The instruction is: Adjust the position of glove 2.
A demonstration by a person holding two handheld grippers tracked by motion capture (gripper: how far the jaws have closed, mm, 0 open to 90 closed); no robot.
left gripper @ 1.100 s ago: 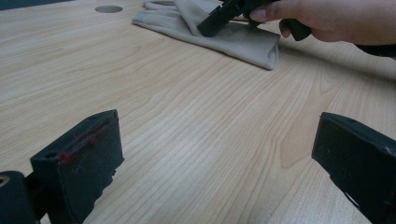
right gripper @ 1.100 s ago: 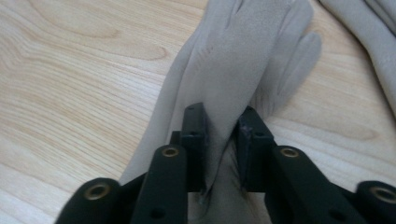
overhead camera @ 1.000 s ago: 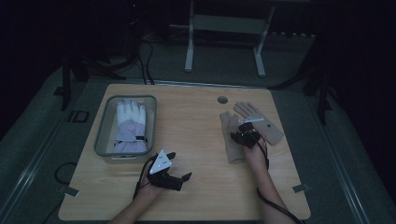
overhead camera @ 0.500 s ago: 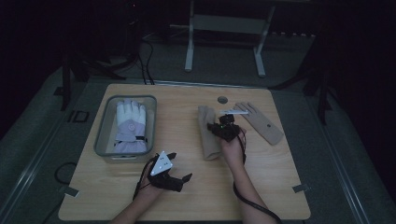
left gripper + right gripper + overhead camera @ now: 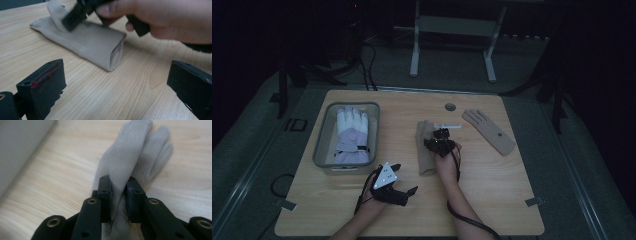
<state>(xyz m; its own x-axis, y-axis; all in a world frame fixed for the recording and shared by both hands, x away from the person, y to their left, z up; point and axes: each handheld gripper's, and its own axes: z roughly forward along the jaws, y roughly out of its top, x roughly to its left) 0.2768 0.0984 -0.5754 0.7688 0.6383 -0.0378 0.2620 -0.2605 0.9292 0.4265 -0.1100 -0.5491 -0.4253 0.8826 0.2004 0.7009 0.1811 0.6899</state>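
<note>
The right gripper is sitting near the middle of the high view, on top of a tan glove. Its jaws are pinching a fold of that glove between them, and they have just been opening a tiny bit, with the cloth between them. In the right gripper view the right gripper is squeezing the soft tan glove, and the glove's fingers are pointing to the upper right of that frame. The glove is lying on the wooden table, a little left of the middle, with its open cuff toward the bottom of the frame.

The left gripper is resting low in the high view, left of the middle, just above the person's left hand. In the left gripper view its two black jaws are standing far apart, one at the lower left and one at the lower right, with nothing between them. The tan glove is lying past them in the upper middle, and the person's right hand is over it at the top right.

A second tan glove is lying flat at the right side of the table, well apart from the first. A grey tray is sitting at the left of the table, with a white and purple glove lying inside it.
</note>
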